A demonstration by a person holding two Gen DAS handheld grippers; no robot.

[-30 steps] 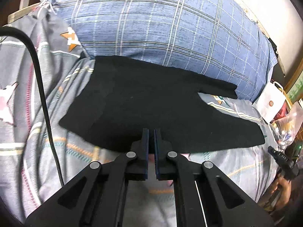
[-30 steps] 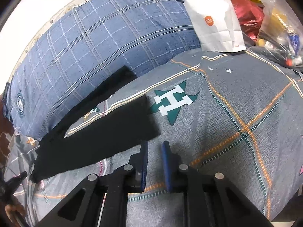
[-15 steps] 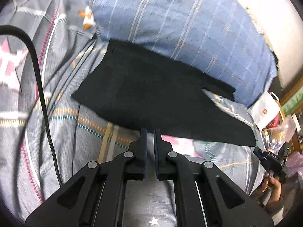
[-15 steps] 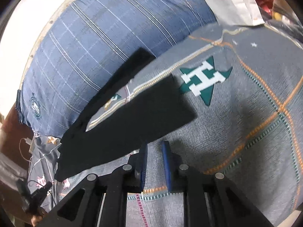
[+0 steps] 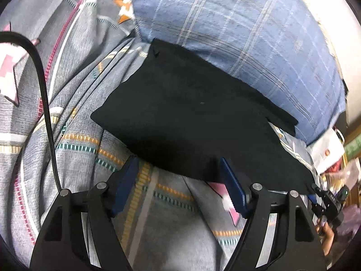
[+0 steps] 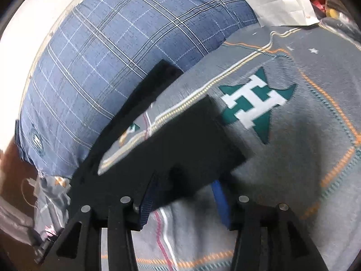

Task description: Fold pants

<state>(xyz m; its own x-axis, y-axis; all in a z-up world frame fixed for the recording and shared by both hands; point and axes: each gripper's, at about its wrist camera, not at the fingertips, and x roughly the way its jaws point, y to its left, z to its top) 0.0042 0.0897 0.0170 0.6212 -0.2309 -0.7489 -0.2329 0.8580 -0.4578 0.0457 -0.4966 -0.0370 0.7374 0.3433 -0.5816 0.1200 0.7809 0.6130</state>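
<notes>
Black pants lie spread flat on a grey patterned bedsheet, the far leg against a blue plaid pillow. My left gripper is open, its jaws wide apart at the pants' near edge by the waist end. In the right wrist view the near leg's cuff end lies just ahead of my right gripper, which is open with its fingers astride the near edge of that leg. The far leg runs along the pillow.
A large blue plaid pillow borders the far side. A black cable hangs at the left. A white paper bag and plastic bags stand beyond the sheet's right end. The other gripper and a hand show at lower right.
Both grippers have opened from nearly shut and moved forward to the pants' near edge, the left at the waist end, the right at the leg cuff.
</notes>
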